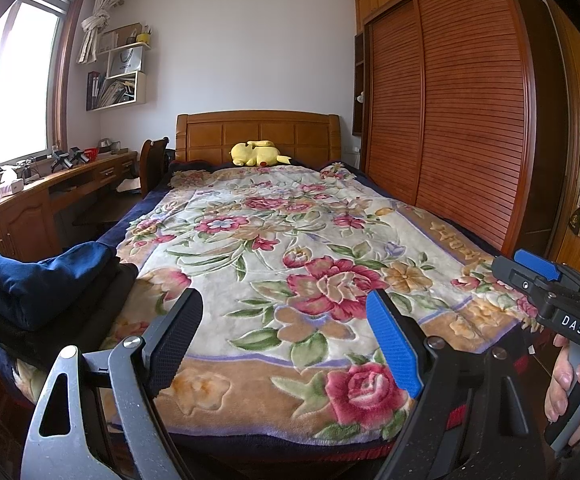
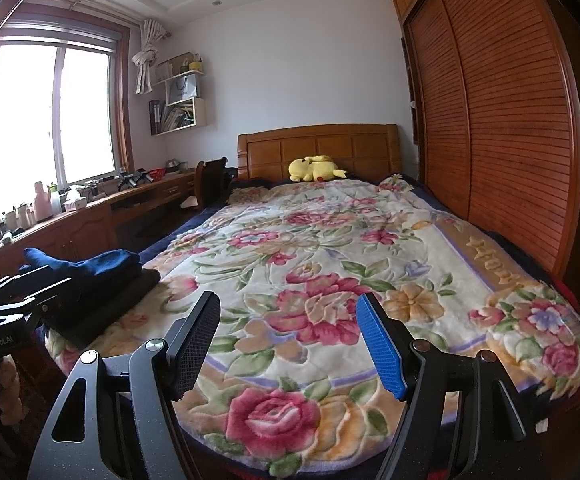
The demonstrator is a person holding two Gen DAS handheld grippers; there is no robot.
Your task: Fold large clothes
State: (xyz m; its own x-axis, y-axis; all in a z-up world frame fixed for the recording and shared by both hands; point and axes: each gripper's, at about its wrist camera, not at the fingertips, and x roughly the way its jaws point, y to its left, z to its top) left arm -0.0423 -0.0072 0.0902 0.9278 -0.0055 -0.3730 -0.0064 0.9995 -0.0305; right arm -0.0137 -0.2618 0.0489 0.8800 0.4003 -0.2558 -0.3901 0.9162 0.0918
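Note:
A stack of folded clothes lies on the near left corner of the bed: a navy blue garment (image 1: 38,276) on top of a dark one (image 1: 90,304). It also shows in the right wrist view (image 2: 102,270). My left gripper (image 1: 286,308) is open and empty above the foot of the bed, right of the stack. My right gripper (image 2: 288,312) is open and empty over the foot of the bed. The right gripper's body shows in the left wrist view (image 1: 550,292), held by a hand. The left gripper's body shows in the right wrist view (image 2: 10,308).
The bed is covered by a floral blanket (image 1: 290,240). A yellow plush toy (image 1: 258,154) lies by the wooden headboard (image 1: 258,132). A slatted wardrobe (image 1: 450,112) runs along the right. A desk (image 1: 30,196) with small items and a chair (image 1: 152,164) stand at the left under the window.

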